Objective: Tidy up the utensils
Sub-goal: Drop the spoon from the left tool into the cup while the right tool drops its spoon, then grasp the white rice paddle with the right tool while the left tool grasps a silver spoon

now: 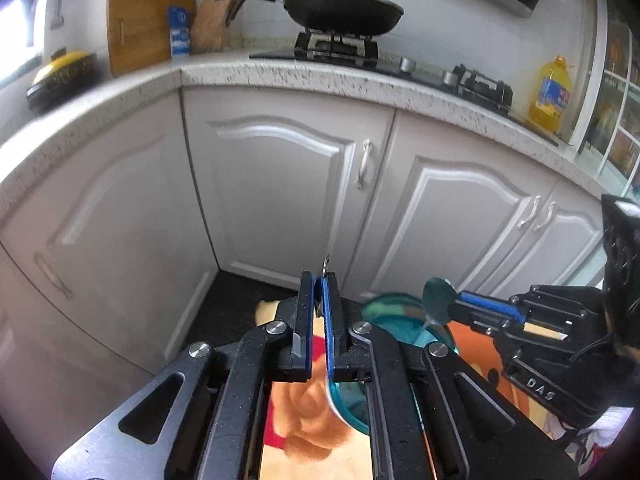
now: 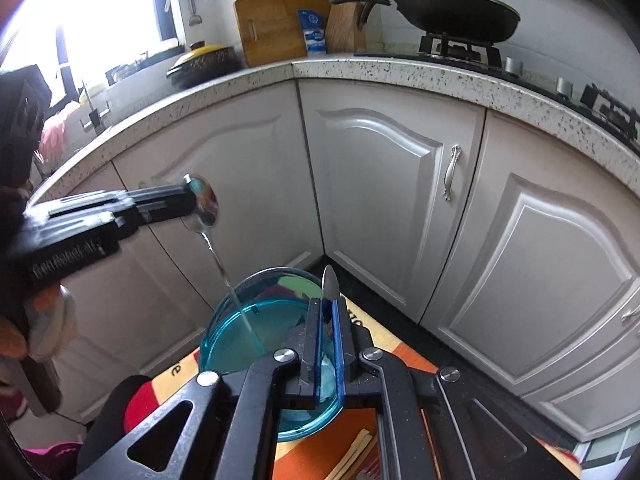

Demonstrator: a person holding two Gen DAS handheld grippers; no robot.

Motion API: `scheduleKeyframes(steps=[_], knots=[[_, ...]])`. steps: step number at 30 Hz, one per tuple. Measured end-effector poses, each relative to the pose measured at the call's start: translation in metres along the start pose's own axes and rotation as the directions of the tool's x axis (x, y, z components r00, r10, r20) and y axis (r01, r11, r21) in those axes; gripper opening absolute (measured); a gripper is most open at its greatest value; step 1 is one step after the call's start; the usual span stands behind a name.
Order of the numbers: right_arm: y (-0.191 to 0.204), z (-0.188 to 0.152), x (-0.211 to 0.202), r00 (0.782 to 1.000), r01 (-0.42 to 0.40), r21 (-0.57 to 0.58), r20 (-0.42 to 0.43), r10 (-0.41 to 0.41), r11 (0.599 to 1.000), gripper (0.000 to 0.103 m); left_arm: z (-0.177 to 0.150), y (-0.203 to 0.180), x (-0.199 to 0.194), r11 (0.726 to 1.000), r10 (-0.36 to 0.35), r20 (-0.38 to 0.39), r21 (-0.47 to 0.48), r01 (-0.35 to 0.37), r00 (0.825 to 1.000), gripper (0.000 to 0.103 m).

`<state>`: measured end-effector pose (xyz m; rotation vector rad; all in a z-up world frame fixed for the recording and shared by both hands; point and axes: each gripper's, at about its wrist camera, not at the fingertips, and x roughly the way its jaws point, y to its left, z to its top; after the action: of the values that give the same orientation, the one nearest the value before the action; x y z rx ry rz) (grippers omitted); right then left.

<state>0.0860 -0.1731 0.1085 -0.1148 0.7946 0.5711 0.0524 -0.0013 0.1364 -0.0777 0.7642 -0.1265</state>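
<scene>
Both grippers, left gripper [image 1: 319, 280] and right gripper [image 2: 328, 304], are each clenching a spoon [image 2: 204, 204] above the blue bowl [image 2: 240, 320], so lowering handles gently inside looks wise.

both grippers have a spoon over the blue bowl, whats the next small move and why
Probably lower the left gripper a little further: its spoon hangs handle-down with the tip already inside the blue bowl, so releasing low avoids a drop.

"DAS" stands in white on the right gripper [image 1: 448, 312] body.
</scene>
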Motion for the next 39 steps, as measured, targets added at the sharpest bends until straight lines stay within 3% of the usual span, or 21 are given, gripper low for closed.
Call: scheduleKeyframes(steps=[3,6,7,8,19,36,39], knots=[[-0.006,-0.003,-0.01,1.0,-0.019,0.04,0.01,0.019,0.999,0.008,-0.006,-0.001,0.003,1.0,-0.02,-0.023,-0.014,0.02,1.0,0.004],[-0.011,-0.008,-0.024,0.999,-0.032,0.067,0.03,0.03,0.997,0.025,-0.01,-0.001,-0.002,0.998,-0.047,-0.018,-0.031,0.046,0.999,0.023],[-0.012,-0.01,-0.028,0.999,-0.036,0.074,0.035,0.034,0.997,0.026,-0.011,-0.001,-0.004,0.998,-0.055,-0.017,-0.038,0.054,0.998,0.031],[-0.012,-0.012,-0.033,0.999,-0.039,0.08,0.039,0.036,0.996,0.026,-0.012,-0.001,-0.007,0.997,-0.065,-0.014,-0.045,0.064,0.998,0.033],[-0.005,-0.051,-0.069,0.999,-0.03,0.116,0.045,0.025,0.993,0.033,-0.035,-0.022,-0.038,0.996,-0.083,-0.012,-0.023,0.083,0.996,0.037],[-0.031,-0.139,-0.109,0.997,0.057,0.179,-0.058,-0.048,0.982,0.035,-0.076,-0.072,-0.049,0.981,-0.182,-0.074,0.056,0.187,0.98,0.037],[-0.037,-0.156,-0.111,0.995,0.069,0.202,-0.083,-0.053,0.977,0.035,-0.085,-0.076,-0.045,0.976,-0.206,-0.105,0.053,0.213,0.973,0.042]])
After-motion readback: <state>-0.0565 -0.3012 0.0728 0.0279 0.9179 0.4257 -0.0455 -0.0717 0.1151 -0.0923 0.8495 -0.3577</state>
